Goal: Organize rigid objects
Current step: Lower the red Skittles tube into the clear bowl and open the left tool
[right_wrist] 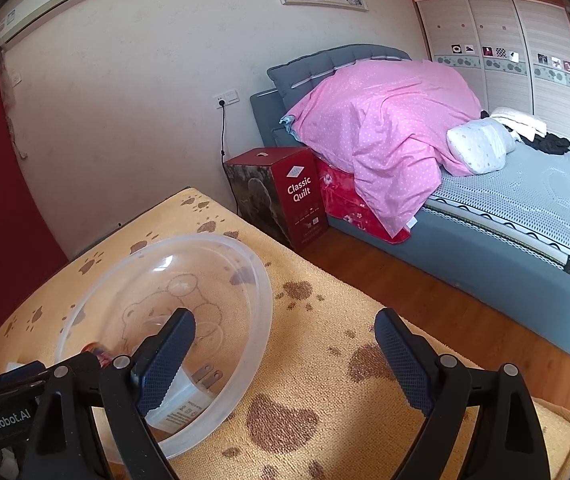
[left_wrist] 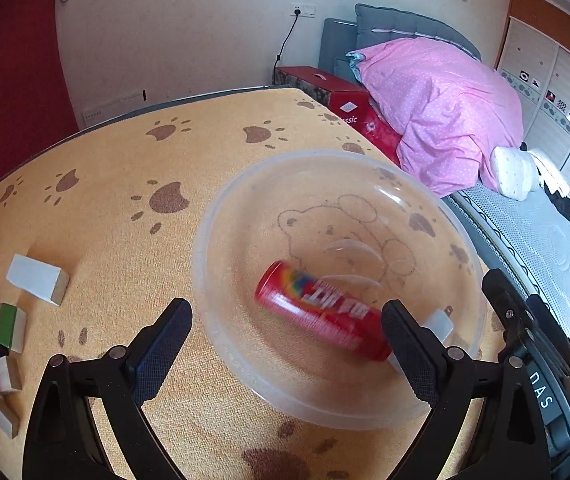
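A clear plastic bowl (left_wrist: 245, 208) stands on the yellow paw-print table cover (left_wrist: 125, 168). Inside it lies a red cylindrical can (left_wrist: 317, 312), blurred, next to a white plug adapter (left_wrist: 439, 322). My left gripper (left_wrist: 287, 344) is open and empty, its fingers astride the bowl's near rim. In the right wrist view the bowl (right_wrist: 253, 280) sits at the left with the white adapter (right_wrist: 189, 400) inside. My right gripper (right_wrist: 285, 360) is open and empty, its left finger over the bowl's edge. The right gripper's body shows in the left wrist view (left_wrist: 525, 340).
Several blocks lie on the table at the left: a white one (left_wrist: 39, 278), a green-topped one (left_wrist: 11, 326), and small items by the edge. A bed with a pink duvet (right_wrist: 385, 132), a red quilt box (right_wrist: 285, 192) and wooden floor (right_wrist: 445, 300) lie beyond the table.
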`<action>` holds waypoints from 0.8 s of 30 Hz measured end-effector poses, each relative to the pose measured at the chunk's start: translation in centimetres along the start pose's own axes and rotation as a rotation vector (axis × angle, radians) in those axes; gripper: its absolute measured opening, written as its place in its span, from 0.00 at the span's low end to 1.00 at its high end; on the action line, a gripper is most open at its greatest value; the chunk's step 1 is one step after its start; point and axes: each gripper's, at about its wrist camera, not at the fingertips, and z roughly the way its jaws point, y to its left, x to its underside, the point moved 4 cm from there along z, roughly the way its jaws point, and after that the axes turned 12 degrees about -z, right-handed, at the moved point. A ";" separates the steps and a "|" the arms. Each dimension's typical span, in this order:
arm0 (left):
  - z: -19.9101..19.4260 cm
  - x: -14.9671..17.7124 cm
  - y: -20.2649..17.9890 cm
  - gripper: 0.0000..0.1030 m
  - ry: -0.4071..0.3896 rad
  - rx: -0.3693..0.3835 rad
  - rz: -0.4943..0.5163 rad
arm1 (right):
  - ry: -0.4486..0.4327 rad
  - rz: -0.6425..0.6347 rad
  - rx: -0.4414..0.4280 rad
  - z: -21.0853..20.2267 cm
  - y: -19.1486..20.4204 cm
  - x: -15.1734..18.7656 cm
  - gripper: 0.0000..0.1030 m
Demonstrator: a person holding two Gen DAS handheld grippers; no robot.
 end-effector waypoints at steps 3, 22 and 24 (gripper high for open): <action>-0.3 0.1 0.7 0.93 -0.022 -0.046 -0.005 | 0.002 0.002 -0.002 0.0 -0.1 0.1 0.91; -3.1 1.9 3.1 0.93 -0.077 -0.120 -0.009 | -0.026 -0.013 -0.025 -0.4 0.4 0.0 0.91; -3.5 2.1 3.3 0.93 -0.088 -0.125 -0.004 | -0.036 -0.018 -0.028 -0.6 0.4 0.1 0.91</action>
